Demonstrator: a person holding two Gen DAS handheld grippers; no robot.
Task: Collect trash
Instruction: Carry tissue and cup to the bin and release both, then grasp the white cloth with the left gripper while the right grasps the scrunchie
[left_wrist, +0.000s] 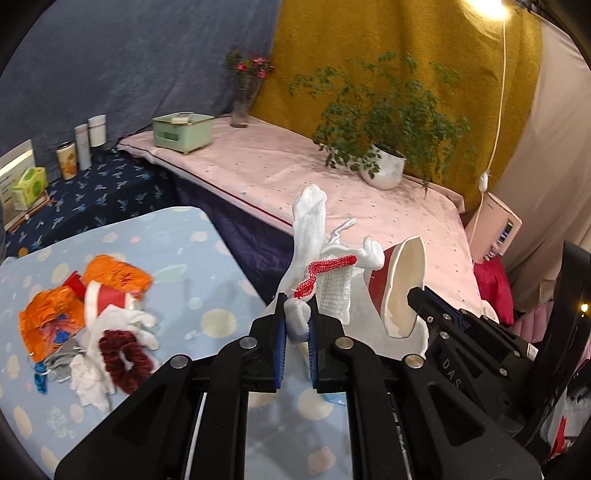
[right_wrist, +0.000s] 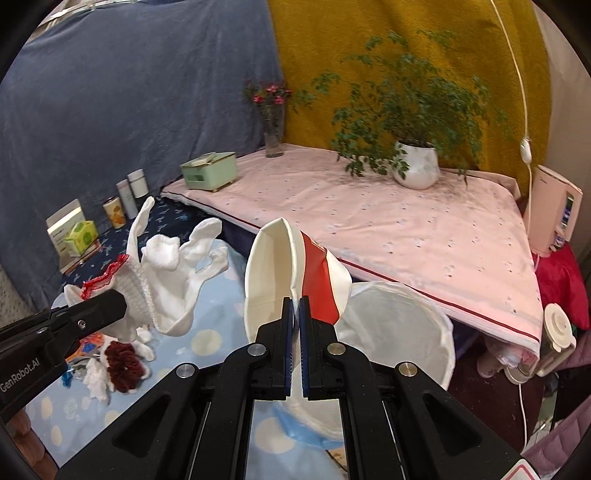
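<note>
Knitted white cotton fills my left claw (left_wrist: 297, 325), which is pinched tight on the cuff end of a work glove (left_wrist: 317, 258) with a red-stitched hem; the rest hangs up and forward, limp and featherlight, so only a bunched fold gives a sure hold. My right claw (right_wrist: 295, 314) is closed on the rim of a crushed red-and-white paper cup (right_wrist: 295, 273), lifted clear of the tabletop. I judge the cup thin and springy, easy to tear or slip, so the doubled rim is the place to grip it. Just beyond and below the cup sits a round white bin (right_wrist: 402, 332) with a liner, open. Further left on the blue spotted tabletop (left_wrist: 207, 240) lies the remaining pile: orange wrappers (left_wrist: 51, 325), another cup (left_wrist: 107, 295), white gloves and a dark red scrunchie (left_wrist: 123, 356). Beyond that, a pink-covered bed (right_wrist: 406, 229) carries a potted plant (right_wrist: 413, 162).
</note>
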